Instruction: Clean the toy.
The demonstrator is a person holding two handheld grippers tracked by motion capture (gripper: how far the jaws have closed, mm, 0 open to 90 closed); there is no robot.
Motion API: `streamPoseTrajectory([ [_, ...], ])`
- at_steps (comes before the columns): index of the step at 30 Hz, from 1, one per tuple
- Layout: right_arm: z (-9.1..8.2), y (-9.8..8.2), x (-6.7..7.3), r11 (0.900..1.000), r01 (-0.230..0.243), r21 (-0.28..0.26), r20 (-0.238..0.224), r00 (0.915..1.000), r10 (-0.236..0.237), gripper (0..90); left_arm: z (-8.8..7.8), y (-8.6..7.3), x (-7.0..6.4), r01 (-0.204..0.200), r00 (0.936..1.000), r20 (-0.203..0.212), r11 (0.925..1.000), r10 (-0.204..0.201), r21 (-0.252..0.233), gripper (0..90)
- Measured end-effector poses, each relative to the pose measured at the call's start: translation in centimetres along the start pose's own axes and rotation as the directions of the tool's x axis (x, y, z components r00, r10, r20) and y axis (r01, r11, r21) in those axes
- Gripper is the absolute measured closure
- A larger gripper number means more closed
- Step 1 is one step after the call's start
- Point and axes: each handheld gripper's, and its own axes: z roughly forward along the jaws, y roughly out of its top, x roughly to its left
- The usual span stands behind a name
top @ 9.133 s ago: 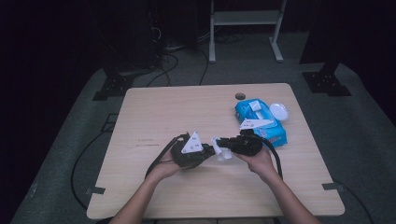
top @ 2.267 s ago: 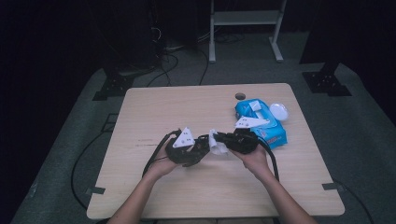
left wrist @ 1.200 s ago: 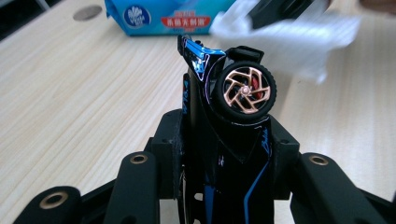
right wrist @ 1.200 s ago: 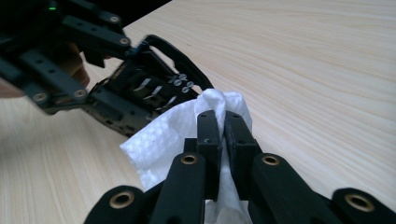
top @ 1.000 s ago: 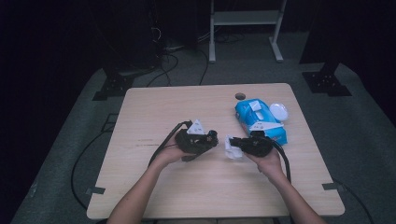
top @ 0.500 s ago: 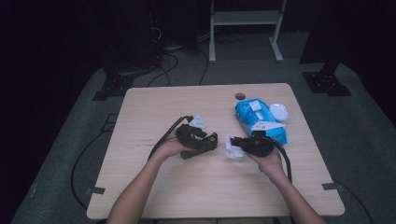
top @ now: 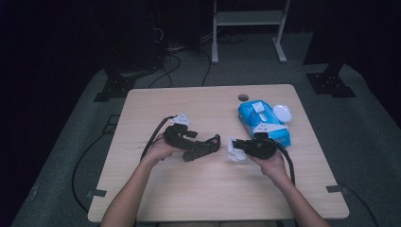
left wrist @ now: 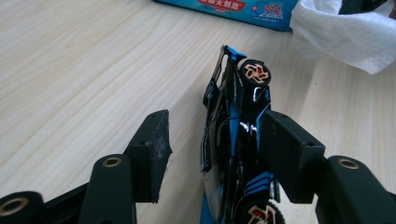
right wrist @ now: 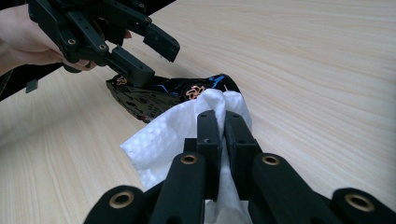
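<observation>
We see the left hand-held gripper (top: 208, 144) with jaws that have just been opening; the black-and-blue toy car (left wrist: 236, 140) lies on its side between them on the surface (top: 189, 189), left of centre. The right hand-held gripper (right wrist: 217, 126) is clamped on a white wipe (right wrist: 163, 140) just right of the car, near the blue wipe pack (top: 262, 120).

Toy car (left wrist: 233, 154) — its near end cut off by the frame's bottom edge.

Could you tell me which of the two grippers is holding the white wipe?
The right gripper: its jaws pinch the white wipe, while the left gripper stands open around the toy car.
</observation>
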Motion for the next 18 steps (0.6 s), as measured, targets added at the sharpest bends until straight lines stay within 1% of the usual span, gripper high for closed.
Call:
streamPoseTrajectory([
  [1, 0.1, 0.0, 0.0, 1.0, 0.002, 0.001, 0.0, 1.0, -0.002, 85.6, 0.0, -0.1, 0.0, 0.008, 1.0, 0.002, 1.0, -0.008, -0.003, 41.5],
  [3, 0.1, -0.1, 0.0, 1.0, 0.004, 0.005, -0.001, 1.0, -0.004, 85.6, 0.0, -0.2, 0.1, 0.01, 1.0, -0.001, 0.9999, -0.01, -0.008, 40.3],
  [7, 0.2, -0.1, 0.1, 1.0, 0.003, 0.01, -0.002, 1.0, -0.003, 85.6, 0.0, -0.3, -0.3, -0.007, 0.9999, -0.009, 0.9999, 0.007, -0.015, 37.4],
  [10, 0.3, -0.2, 0.1, 1.0, 0.004, 0.019, -0.006, 1.0, -0.004, 85.6, 0.0, -0.3, -0.9, -0.039, 0.9992, -0.008, 0.9992, 0.039, -0.01, 36.9],
  [13, 0.5, -0.2, 0.2, 1.0, 0.013, 0.028, -0.004, 0.9999, -0.013, 85.6, 0.2, -0.2, -1.8, -0.08, 0.9967, -0.012, 0.9968, 0.08, 0.005, 35.8],
  [16, 0.6, -0.2, 0.3, 0.999, 0.016, 0.034, -0.004, 0.9999, -0.016, 85.5, 0.5, -0.1, -2.5, -0.101, 0.9948, -0.002, 0.9947, 0.101, 0.02, 35.0],
  [17, 0.6, -0.3, 0.3, 0.999, 0.018, 0.033, -0.004, 0.9998, -0.018, 85.5, 0.6, -0.1, -2.8, -0.11, 0.9939, -0.003, 0.9936, 0.11, 0.024, 34.4],
  [18, 0.6, -0.3, 0.2, 0.999, 0.017, 0.035, -0.004, 0.9998, -0.017, 85.5, 0.7, -0.1, -3.0, -0.128, 0.9917, -0.011, 0.9913, 0.128, 0.031, 34.5],
])
